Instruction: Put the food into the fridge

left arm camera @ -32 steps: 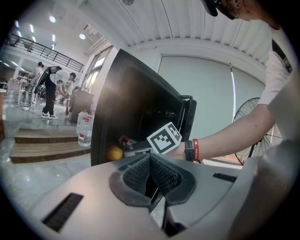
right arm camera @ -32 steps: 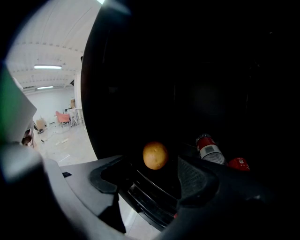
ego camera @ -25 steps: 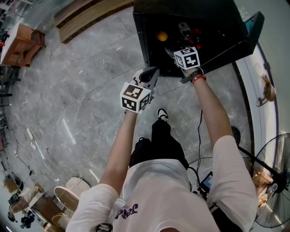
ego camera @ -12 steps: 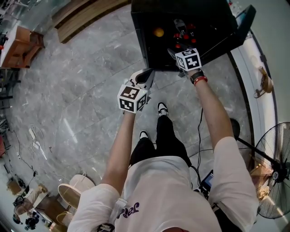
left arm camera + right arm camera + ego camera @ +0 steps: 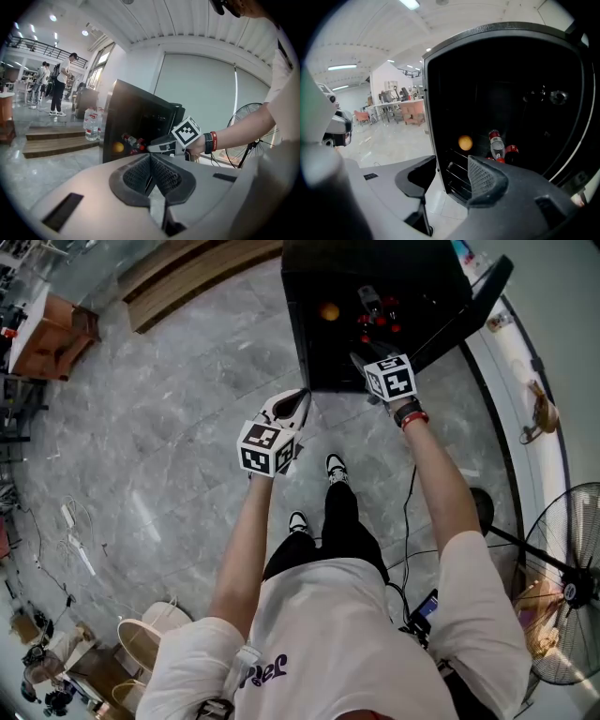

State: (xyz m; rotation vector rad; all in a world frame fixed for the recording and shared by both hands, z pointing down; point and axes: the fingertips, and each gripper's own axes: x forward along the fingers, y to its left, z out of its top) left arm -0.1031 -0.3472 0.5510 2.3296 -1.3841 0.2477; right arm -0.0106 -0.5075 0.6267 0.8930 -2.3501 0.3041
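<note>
Head view: open black fridge (image 5: pixel 309 343)

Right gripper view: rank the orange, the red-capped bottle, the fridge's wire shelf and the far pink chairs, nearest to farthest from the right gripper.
1. Wire shelf, front edge just beyond the jaws, low in the fridge.
2. Orange, left, and red-capped bottle, right, deeper inside: too close to call.
3. Pink chairs, far across the room, at left.
</note>
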